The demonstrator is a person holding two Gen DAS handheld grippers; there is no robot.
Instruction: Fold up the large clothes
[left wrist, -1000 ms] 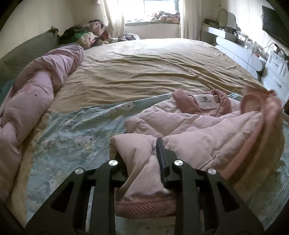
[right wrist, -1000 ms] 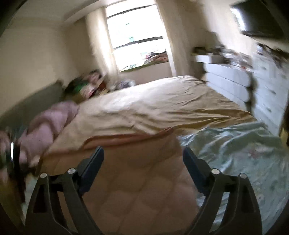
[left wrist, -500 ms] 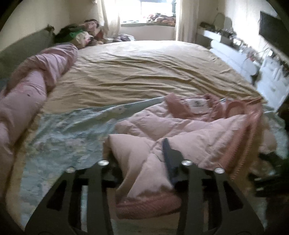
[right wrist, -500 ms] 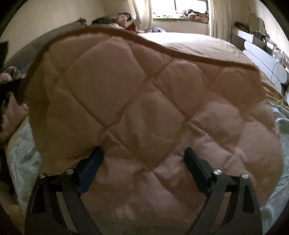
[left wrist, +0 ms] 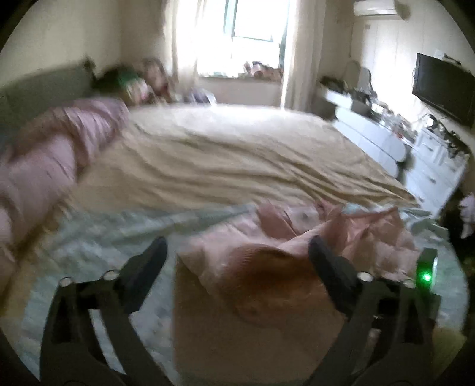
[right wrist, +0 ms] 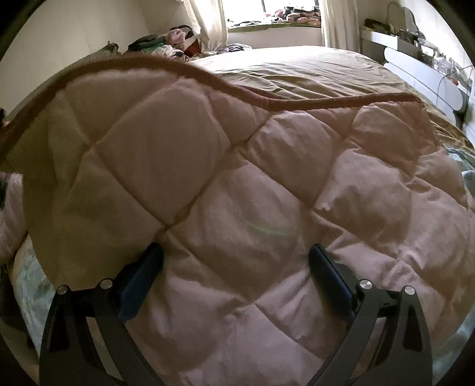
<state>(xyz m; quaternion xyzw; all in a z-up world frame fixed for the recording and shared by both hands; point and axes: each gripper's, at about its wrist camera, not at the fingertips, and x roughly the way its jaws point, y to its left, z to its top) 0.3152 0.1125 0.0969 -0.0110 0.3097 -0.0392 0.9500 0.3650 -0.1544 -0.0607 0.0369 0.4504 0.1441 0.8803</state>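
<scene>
two grippers are seen with jaws spread wide and nothing pinched between them. nearest the right gripper [right wrist: 236,261], the pink quilted jacket [right wrist: 237,178] fills almost the whole right wrist view; its padded panel lies draped close under and ahead of the fingers, and whether the fabric is touched by them cannot be told. the darker ribbed trim [right wrist: 267,102] runs along the panel's far edge, which suggests a flap laid over so that the fold can be pressed flat. in the blurred left wrist view, the left gripper [left wrist: 237,252] is held just above a bunched part of the same jacket, a ribbed reddish band showing between the fingers, probably so that a fresh hold can be chosen. the jacket is spread on the pale blue patterned sheet [left wrist: 89,243] at the near end of the bed. beyond it a tan bedspread [left wrist: 237,154] is seen, with a rolled pink duvet [left wrist: 53,154] along the left side, and farther off a bright window [left wrist: 252,20], white drawers [left wrist: 439,160] and a wall television [left wrist: 442,86]
</scene>
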